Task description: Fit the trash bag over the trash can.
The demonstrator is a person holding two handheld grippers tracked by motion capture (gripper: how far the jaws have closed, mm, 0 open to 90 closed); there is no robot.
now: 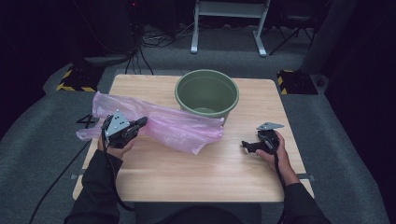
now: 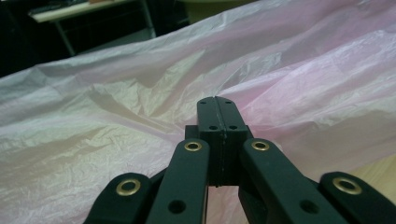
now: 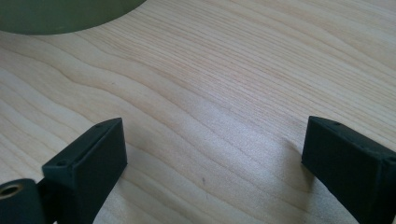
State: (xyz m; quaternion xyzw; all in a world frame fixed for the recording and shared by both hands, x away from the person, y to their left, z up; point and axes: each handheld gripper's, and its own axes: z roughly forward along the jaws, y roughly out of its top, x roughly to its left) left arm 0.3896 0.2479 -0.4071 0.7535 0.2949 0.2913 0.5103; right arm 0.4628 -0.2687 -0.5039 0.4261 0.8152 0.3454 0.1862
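High view: wooden table [image 1: 196, 172], green bucket [image 1: 207, 94] at the far middle, mouth up and empty. Pink plastic bag [image 1: 173, 125] lies flat from the far left to just beside the bucket, likely meant to line it. Left gripper [image 1: 140, 123] sits over the bag's left part; right gripper [image 1: 246, 145] rests low at the right, well apart from the bag.

Left gripper view: jaws pressed together, pink film crumpled around the tips; seemingly pinching a fold of bag [image 2: 116, 116], though the film between the pads is hidden.

Right gripper view: jaws wide, bare wood [image 3: 210, 93] between them, bucket edge [image 3: 60, 16] far left. Probably waiting to take the bag's other side.
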